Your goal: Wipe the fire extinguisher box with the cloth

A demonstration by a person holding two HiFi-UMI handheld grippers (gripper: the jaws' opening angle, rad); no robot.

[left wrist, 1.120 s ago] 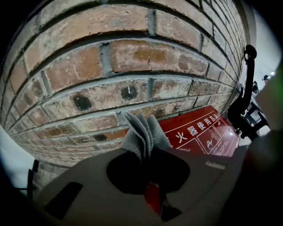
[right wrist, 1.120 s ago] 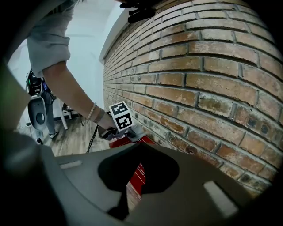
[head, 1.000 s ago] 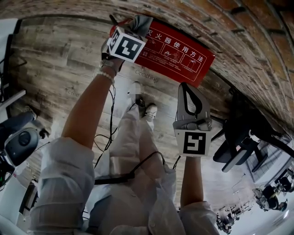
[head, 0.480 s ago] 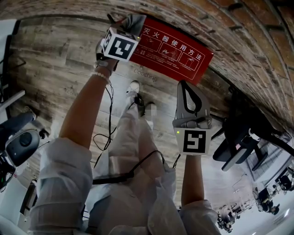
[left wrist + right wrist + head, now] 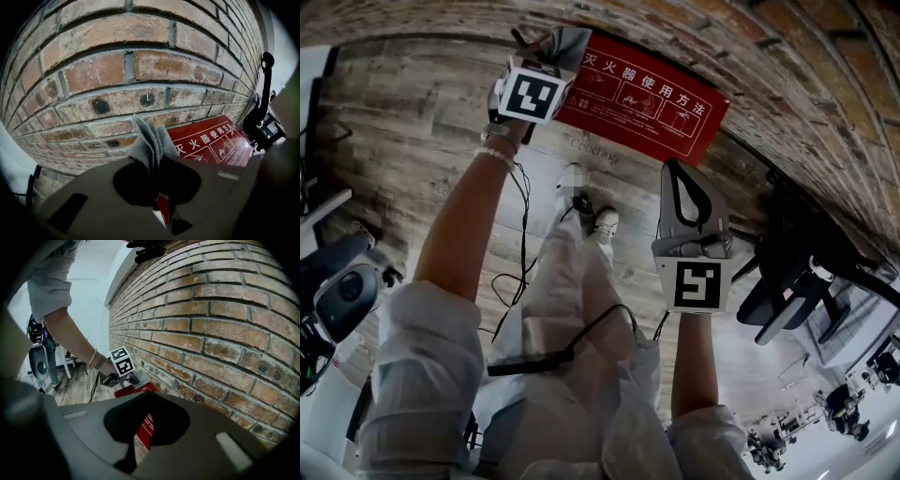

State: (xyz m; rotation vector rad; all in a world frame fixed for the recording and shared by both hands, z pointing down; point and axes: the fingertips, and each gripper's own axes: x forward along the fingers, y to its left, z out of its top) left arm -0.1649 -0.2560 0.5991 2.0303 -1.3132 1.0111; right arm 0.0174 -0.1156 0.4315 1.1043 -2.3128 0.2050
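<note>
**Cloth at the left end of the box, wipe in hand**

The long red fire extinguisher box with white lettering on its top [image 5: 647,98] lies on the grey wooden plank floor [image 5: 412,122], tight against the foot of the brown brick wall [image 5: 825,84]. The left gripper [image 5: 546,47] reaches down to the box's left end. In its own view its jaws are pinched on the folded grey cloth [image 5: 150,143], which stands out past the tips as a fan of folds. From the head view the cloth [image 5: 574,39] sits over the box's far left corner. Whether it actually presses on the surface cannot be told.

The right gripper [image 5: 673,171] hangs above the floor, well apart from the box's right end. Its jaws are pressed together with nothing between them, and the red box [image 5: 144,425] shows only beyond them.

The step looks like the wipe itself, at or near the start of a pass. The next move probably calls for dragging the cloth rightward along the lettered top. It would need steady downward pressure, with the pinch firm enough that the folds do not pull free.

Count: one box, one cloth, two grippers, each with one marker cube, and one person.
</note>
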